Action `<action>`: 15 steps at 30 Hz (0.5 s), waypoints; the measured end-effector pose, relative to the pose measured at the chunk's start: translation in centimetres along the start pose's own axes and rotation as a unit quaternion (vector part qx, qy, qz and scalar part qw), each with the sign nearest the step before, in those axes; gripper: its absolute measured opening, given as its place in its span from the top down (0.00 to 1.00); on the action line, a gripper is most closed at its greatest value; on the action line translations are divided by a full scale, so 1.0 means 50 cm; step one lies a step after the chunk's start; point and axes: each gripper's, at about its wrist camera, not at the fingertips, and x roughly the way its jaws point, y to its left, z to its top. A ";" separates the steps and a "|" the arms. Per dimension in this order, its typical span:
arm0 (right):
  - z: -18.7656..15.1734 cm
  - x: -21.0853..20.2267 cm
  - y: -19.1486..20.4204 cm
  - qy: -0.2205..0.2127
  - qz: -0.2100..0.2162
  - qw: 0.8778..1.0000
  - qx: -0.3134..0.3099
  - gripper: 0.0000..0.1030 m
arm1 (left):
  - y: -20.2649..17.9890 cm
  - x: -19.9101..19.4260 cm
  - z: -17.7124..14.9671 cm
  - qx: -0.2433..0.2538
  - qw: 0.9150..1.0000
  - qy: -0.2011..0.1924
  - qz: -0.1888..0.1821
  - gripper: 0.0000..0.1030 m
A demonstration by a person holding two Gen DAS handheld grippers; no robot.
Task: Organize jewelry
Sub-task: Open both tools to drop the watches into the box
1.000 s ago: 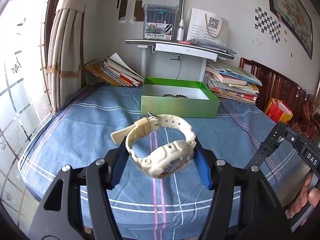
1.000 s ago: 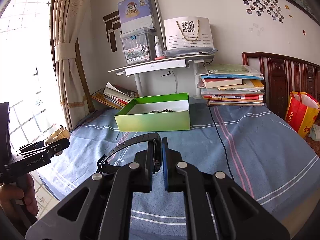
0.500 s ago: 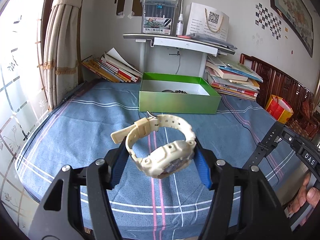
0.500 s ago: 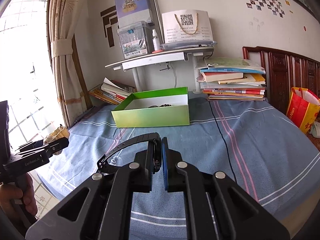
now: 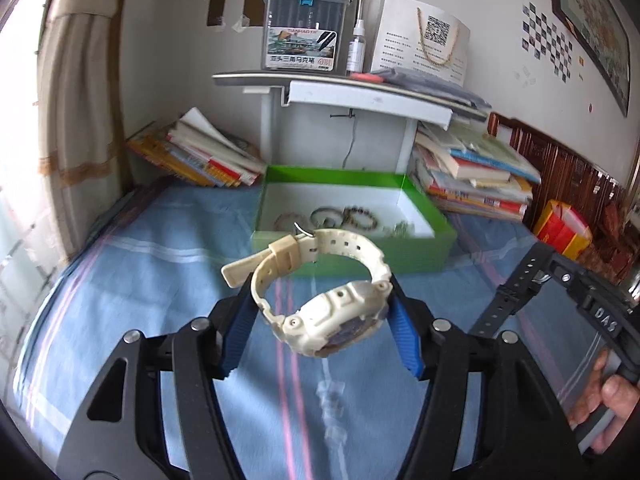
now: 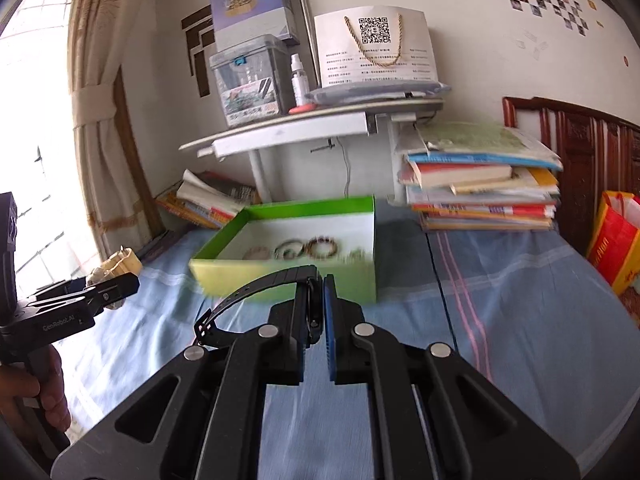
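My left gripper (image 5: 320,316) is shut on a cream plastic watch (image 5: 320,300), held in the air over the blue bedspread, just short of the green box (image 5: 352,256). The box is white inside and holds several bead bracelets (image 5: 362,218). My right gripper (image 6: 320,312) is shut on a black watch strap (image 6: 256,292) that curls away to its left; the same strap (image 5: 512,292) shows at the right of the left wrist view. The green box (image 6: 288,276) lies straight ahead of the right gripper, its bracelets (image 6: 320,248) in plain sight. The cream watch (image 6: 116,266) shows at the far left.
A white desk (image 5: 340,92) stands behind the box with a clear marker case (image 5: 304,28) and a paper bag (image 5: 420,48) on it. Book stacks (image 5: 476,176) (image 5: 200,156) flank the box. A red bag (image 5: 564,232) sits by the wooden headboard (image 6: 592,144).
Both grippers have moved forward towards the green box, which now looks larger and closer, with the bracelets inside showing. Both grips are unchanged.
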 end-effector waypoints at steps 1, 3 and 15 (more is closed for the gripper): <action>0.018 0.020 -0.005 -0.003 0.002 1.000 0.000 0.92 | 0.003 0.031 0.030 -0.005 1.000 -0.001 0.001 0.41; 0.056 0.067 -0.014 -0.009 0.004 1.000 0.003 0.92 | 0.012 0.084 0.074 -0.016 1.000 0.001 0.002 0.41; 0.161 0.392 -0.070 0.058 0.004 0.998 0.032 0.92 | 0.027 0.384 0.217 0.008 0.996 0.065 0.054 0.41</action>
